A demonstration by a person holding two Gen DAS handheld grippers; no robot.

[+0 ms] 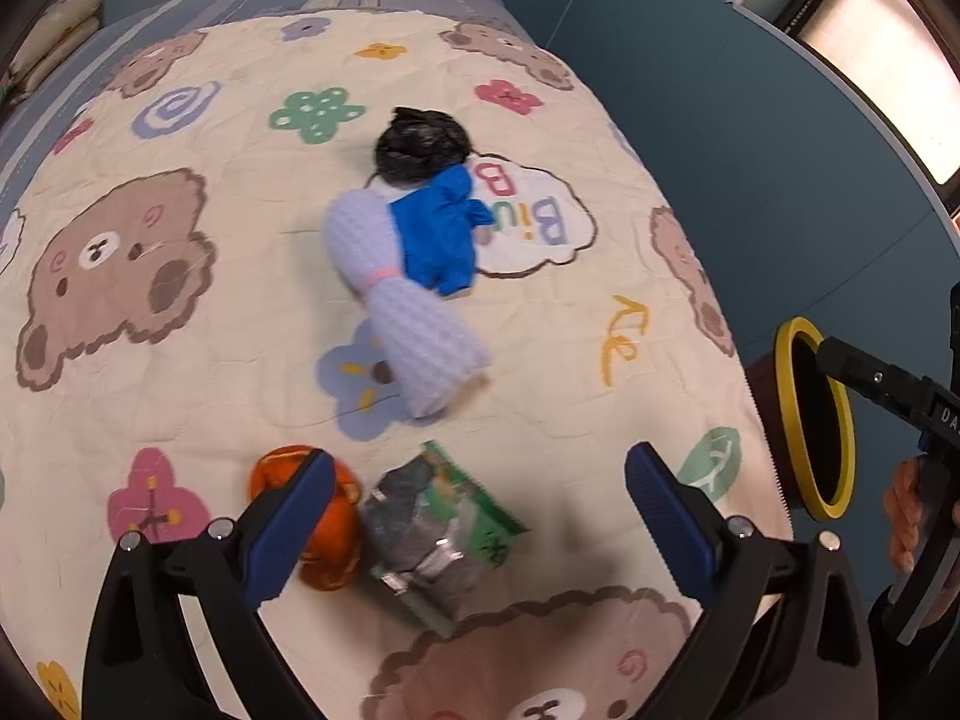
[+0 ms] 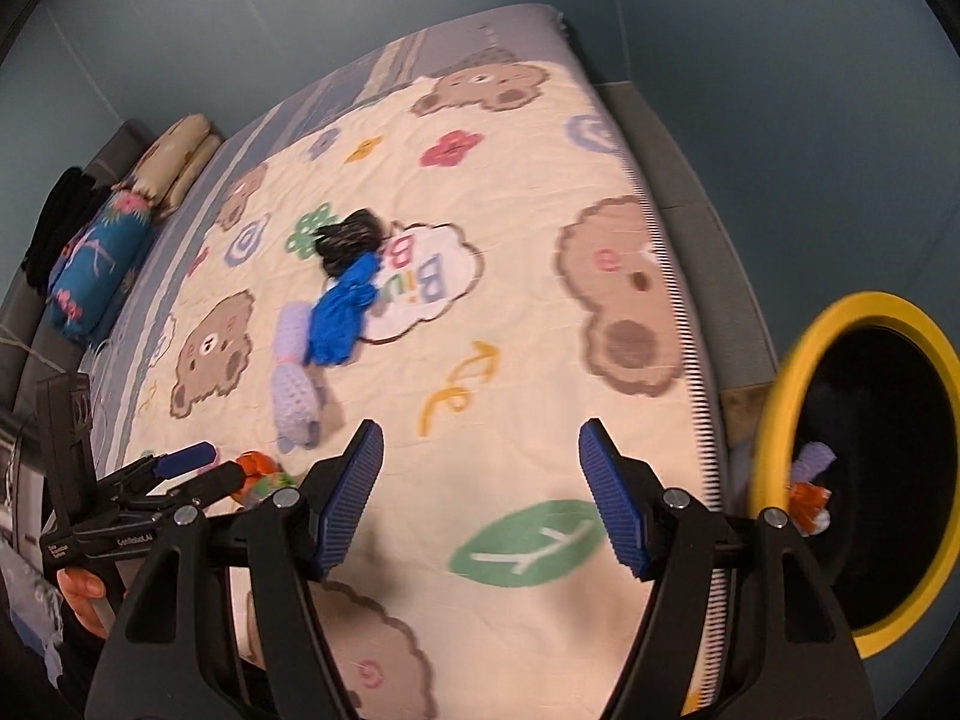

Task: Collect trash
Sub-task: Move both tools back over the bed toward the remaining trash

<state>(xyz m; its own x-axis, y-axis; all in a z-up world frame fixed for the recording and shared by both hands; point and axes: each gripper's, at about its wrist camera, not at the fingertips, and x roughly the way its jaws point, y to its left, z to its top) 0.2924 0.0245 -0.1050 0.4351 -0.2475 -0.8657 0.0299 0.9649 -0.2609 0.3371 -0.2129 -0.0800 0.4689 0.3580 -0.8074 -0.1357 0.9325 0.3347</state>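
Left wrist view: left gripper (image 1: 480,516) spread wide, empty, over green-and-silver wrapper (image 1: 441,531) at lower centre, orange wrapper (image 1: 327,516) touching its left finger | step: straddle one wrapper squarely before clamping | right gripper (image 2: 480,498) agape, holding nothing | yellow-rimmed bin (image 2: 864,468) at right edge, scraps inside
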